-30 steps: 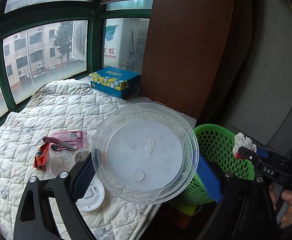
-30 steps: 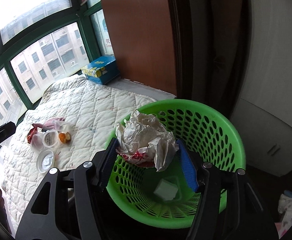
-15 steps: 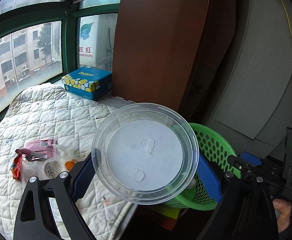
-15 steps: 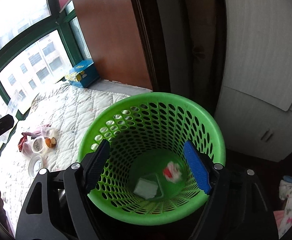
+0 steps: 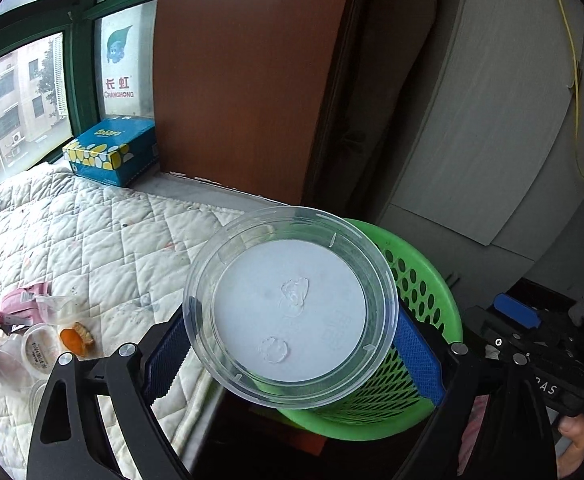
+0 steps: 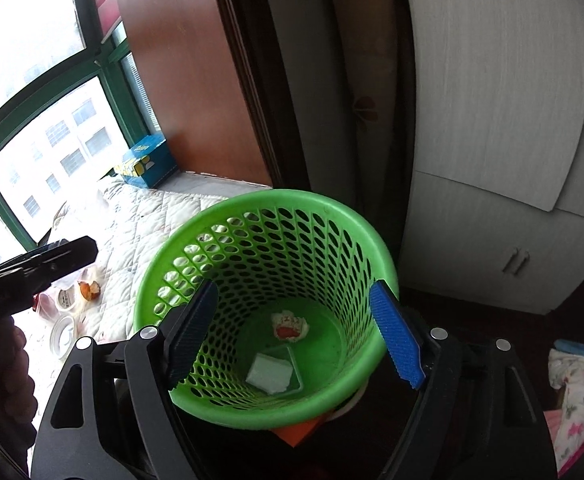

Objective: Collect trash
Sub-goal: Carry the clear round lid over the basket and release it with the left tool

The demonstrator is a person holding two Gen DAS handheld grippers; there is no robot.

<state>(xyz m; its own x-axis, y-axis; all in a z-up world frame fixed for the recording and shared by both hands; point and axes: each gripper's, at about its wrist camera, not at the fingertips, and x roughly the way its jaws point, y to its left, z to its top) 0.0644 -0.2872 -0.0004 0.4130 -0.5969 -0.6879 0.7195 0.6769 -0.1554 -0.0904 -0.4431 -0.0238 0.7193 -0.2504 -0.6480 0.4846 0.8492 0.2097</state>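
left fingers: your left gripper (image 5: 292, 344) is clamped on the clear plastic lid (image 5: 289, 300), blue pads (image 5: 416, 354) pressing opposite sides of its rim, lid face-on to the camera.
right fingers: your right gripper (image 6: 296, 332) stands open and empty, jaws have just been opening, nothing between them, only the basket below.
lid place: held in the air, partly over the near rim of the green basket (image 5: 424, 280), not yet inside.
basket contents: crumpled paper wad (image 6: 289, 324) with red on it and a white flat piece (image 6: 269, 372) lie at the bottom.
lid handling: looks light, thin and flexy; slick plastic. Rim is the stiff part, so keep hold there; a hard squeeze would likely bow or pop it out.
next move, guess: bring the lid further over the basket mouth, tilt it so it clears the rim, then let go.
risk: a wide disc may catch flat on the basket rim or slide off to the floor.
still on quilt (image 5: 91, 240): small tubs (image 5: 39, 350), pink wrapper (image 5: 23, 302), orange scrap (image 5: 77, 334), near its left edge beside your left gripper.
other: blue tissue box (image 5: 111, 150) at the quilt's far corner by the window, not trash by the look of it.
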